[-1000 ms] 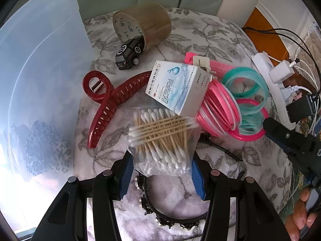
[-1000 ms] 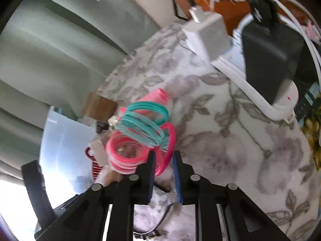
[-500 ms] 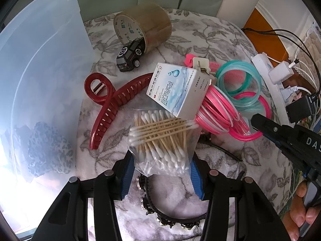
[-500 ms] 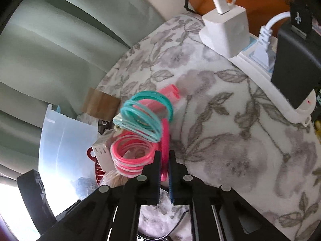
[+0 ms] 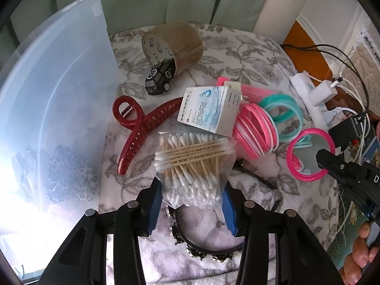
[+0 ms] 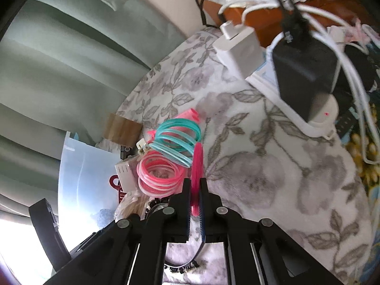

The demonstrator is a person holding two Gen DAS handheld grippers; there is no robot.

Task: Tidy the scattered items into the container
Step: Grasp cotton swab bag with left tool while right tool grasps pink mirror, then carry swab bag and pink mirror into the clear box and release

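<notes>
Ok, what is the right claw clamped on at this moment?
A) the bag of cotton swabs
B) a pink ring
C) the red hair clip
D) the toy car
B: the right claw is shut on the pink ring, gripping its rim; the left wrist view shows it lifted clear of the other rings.

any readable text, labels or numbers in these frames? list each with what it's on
"D": white letter on the right gripper body at the left wrist view's edge; the rest is cut off.
Box: rows of blue print beside a water-drop graphic, too small to read.
Tape roll: dark print on the inner core, too blurred to read.
Toy car: no legible marking.
Right wrist view: nothing readable.
</notes>
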